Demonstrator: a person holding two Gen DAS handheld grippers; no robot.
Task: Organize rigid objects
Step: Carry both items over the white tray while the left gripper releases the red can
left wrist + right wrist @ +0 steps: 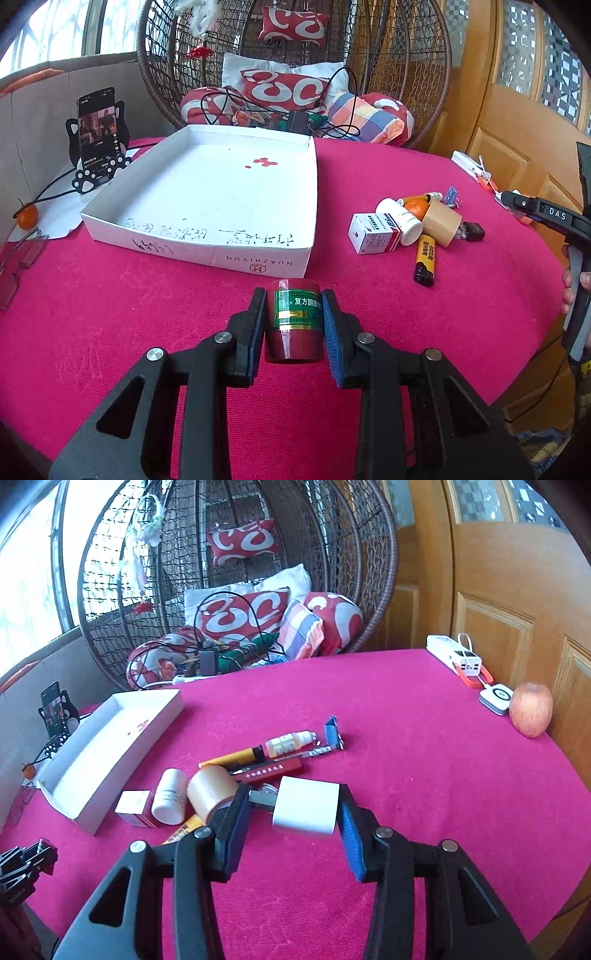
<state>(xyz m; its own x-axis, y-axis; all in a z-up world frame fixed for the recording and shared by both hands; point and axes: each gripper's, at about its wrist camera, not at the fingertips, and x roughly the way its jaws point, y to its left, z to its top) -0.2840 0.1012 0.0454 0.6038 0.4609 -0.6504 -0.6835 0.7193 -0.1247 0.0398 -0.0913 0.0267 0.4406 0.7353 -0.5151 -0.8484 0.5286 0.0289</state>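
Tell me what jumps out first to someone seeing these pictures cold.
The bright pink tablecloth fills both views, with the open white box lying empty at its far left. Each gripper is clamped on something: the left gripper holds a dark red jar just in front of the box, and the right gripper holds a white block beside the heap of small items.

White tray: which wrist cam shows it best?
Left wrist: the white tray sits near-centre, its whole floor, walls and handwriting readable. Right wrist sees the same tray obliquely at frame left, foreshortened, writing not visible.
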